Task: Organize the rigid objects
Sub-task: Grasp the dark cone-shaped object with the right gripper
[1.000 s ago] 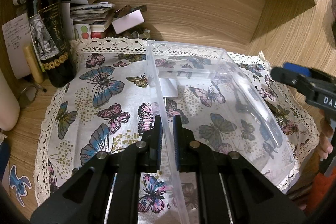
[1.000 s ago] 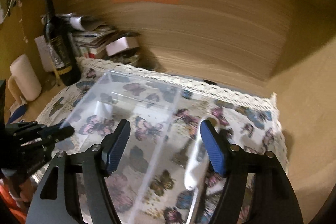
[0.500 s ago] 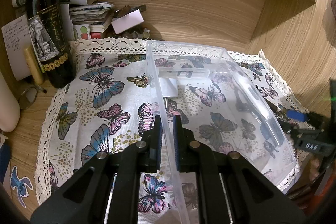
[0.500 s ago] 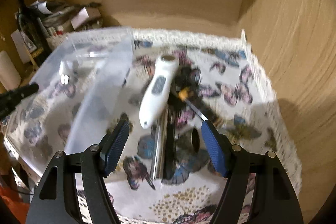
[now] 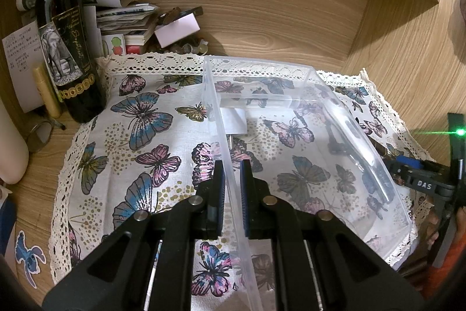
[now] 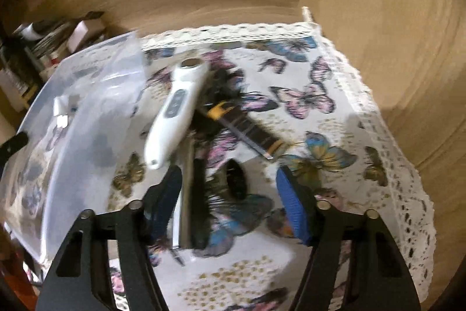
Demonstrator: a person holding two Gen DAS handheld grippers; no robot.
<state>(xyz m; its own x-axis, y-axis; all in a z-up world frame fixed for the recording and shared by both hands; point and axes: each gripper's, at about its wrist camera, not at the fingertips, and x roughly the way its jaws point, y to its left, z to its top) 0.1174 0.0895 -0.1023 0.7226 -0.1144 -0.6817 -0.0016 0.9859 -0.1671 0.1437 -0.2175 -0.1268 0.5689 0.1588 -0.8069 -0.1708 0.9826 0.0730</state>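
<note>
My left gripper (image 5: 231,188) is shut on the left wall of a clear plastic bin (image 5: 291,136) that rests on a butterfly cloth (image 5: 139,136). The bin (image 6: 72,112) also shows at the left in the right wrist view. My right gripper (image 6: 230,188) is open and hovers low over a pile beside the bin: a white handheld device (image 6: 174,110), a dark stick with yellow bands (image 6: 247,133), a metal bar (image 6: 186,194) and a black comb-like item (image 6: 201,200). The right gripper (image 5: 407,168) also shows at the right edge of the left wrist view.
A wine bottle (image 5: 67,40) stands at the back left by stacked papers (image 5: 122,19) and a small white box (image 5: 177,29). Wooden walls (image 6: 378,34) close in the back and right side. Lace trim (image 6: 407,165) edges the cloth.
My right gripper has swung from above the bin down to the right, close over the pile of tools. My left gripper has kept its hold on the bin wall.
</note>
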